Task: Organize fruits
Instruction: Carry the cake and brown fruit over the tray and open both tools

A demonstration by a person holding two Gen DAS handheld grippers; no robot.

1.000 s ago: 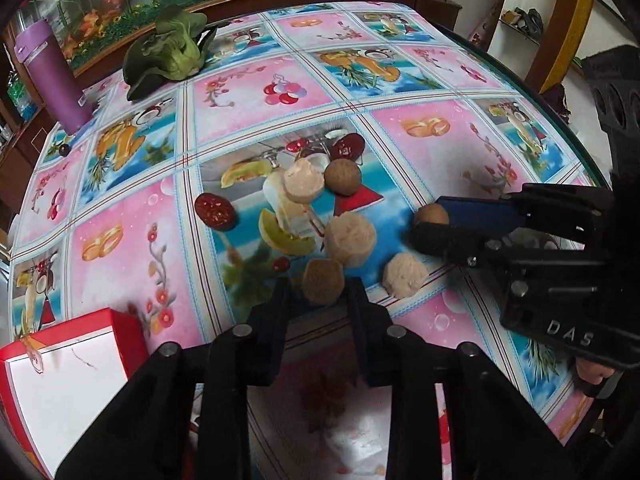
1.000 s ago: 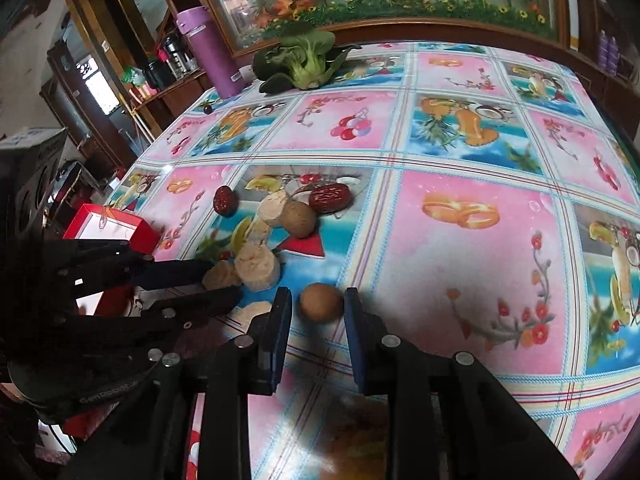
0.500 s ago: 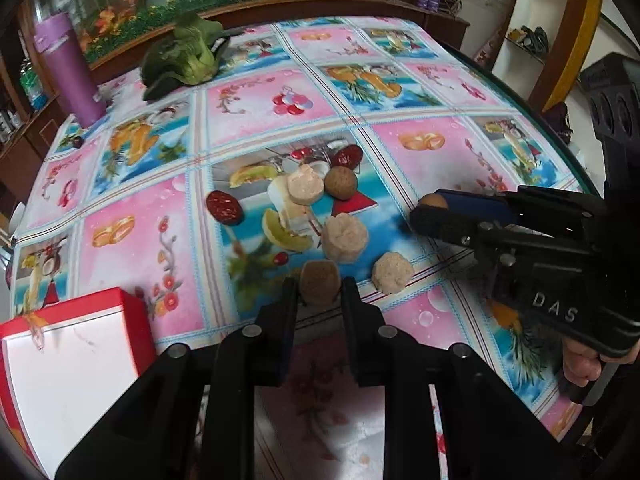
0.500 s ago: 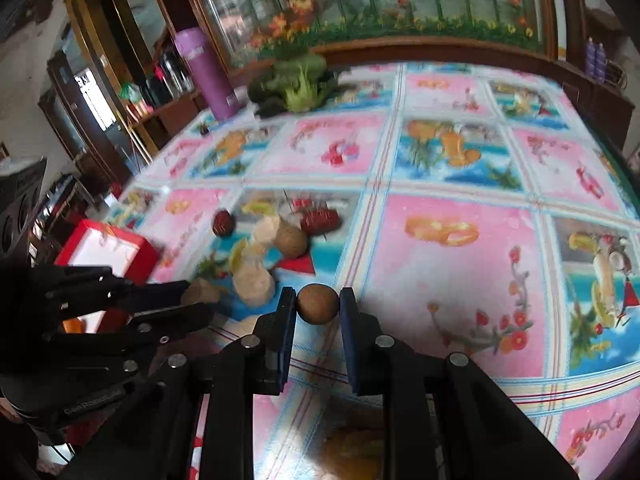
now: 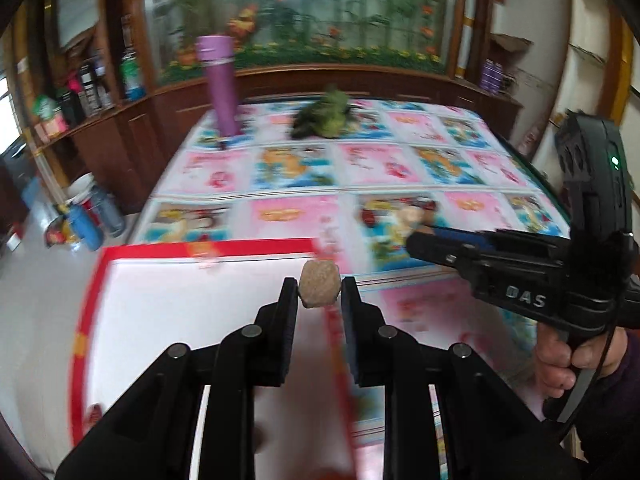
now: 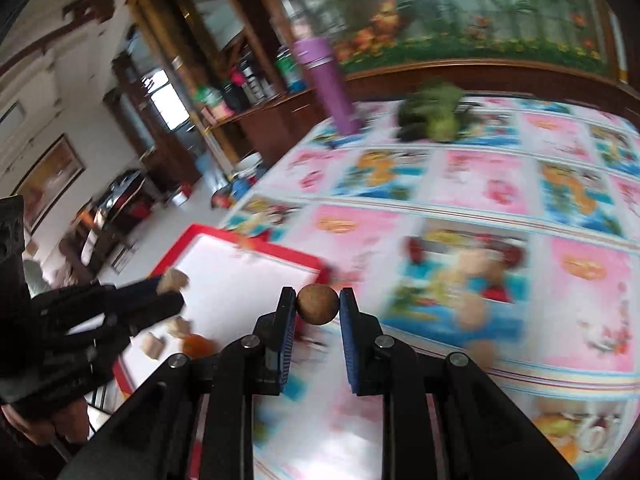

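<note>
Fruits are sitting in both sets of jaws: the left gripper (image 5: 319,290) is pinching a pale, rough fruit piece (image 5: 319,283) between its fingertips, and the right gripper (image 6: 318,305) is clamping a round brown fruit (image 6: 317,304) the same way. Each piece is hanging in the air, the pale one above the near right corner of the red-rimmed white box (image 5: 180,304), the brown one just off that box's (image 6: 256,248) right edge. Inside the box a few pale chunks (image 6: 154,345) and an orange fruit (image 6: 198,346) are lying. Further out, blurred fruit pieces (image 6: 476,276) are resting on the patterned tablecloth (image 6: 460,184). Beyond them a purple flask (image 5: 221,88) is standing upright and a leafy green vegetable (image 5: 326,118) is lying nearby.
</note>
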